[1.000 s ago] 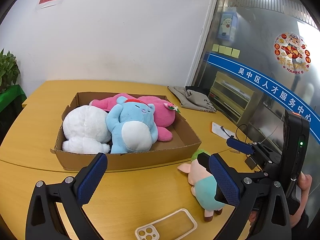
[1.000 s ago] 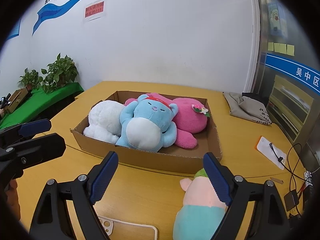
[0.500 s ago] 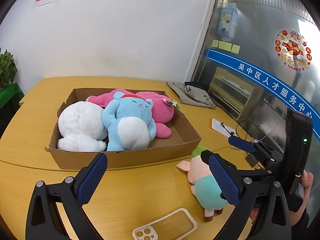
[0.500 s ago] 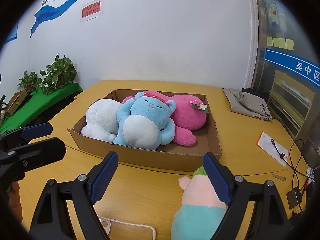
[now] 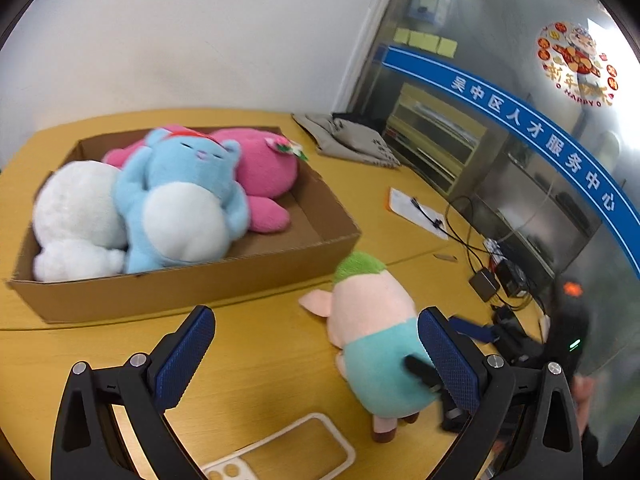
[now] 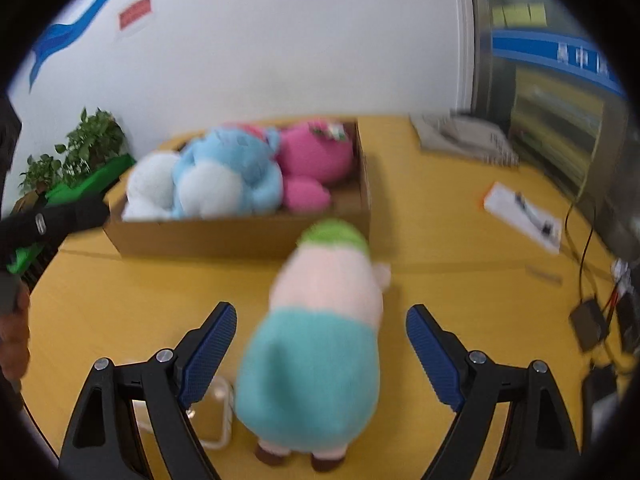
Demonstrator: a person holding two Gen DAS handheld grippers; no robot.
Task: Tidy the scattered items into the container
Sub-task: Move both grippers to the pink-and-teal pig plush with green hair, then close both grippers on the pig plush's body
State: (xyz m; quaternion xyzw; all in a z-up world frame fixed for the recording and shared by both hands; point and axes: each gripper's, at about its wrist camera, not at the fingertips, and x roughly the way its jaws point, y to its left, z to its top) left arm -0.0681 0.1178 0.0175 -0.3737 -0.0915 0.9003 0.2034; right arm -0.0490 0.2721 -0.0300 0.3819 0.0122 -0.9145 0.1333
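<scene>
A cardboard box (image 5: 192,284) (image 6: 240,236) on the yellow table holds a white plush (image 5: 76,208), a blue bear (image 5: 180,200) (image 6: 228,176) and a pink plush (image 5: 264,168). A pig plush (image 5: 372,332) (image 6: 320,332) with green hair and teal shorts lies on the table in front of the box. My right gripper (image 6: 320,344) is open with its fingers on either side of the pig, not touching. My left gripper (image 5: 316,352) is open and empty, just left of the pig. A clear phone case (image 5: 288,456) (image 6: 216,412) lies near the front edge.
A grey cloth bag (image 5: 352,140) lies at the back of the table. A white card (image 5: 416,212) and black cables with adapters (image 5: 488,280) lie at the right. A potted plant on green cloth (image 6: 80,152) stands to the left.
Both grippers have moved forward and to the right. The right gripper now straddles the pig plush. The left gripper has come closer to it. Both views are blurred by the motion.
</scene>
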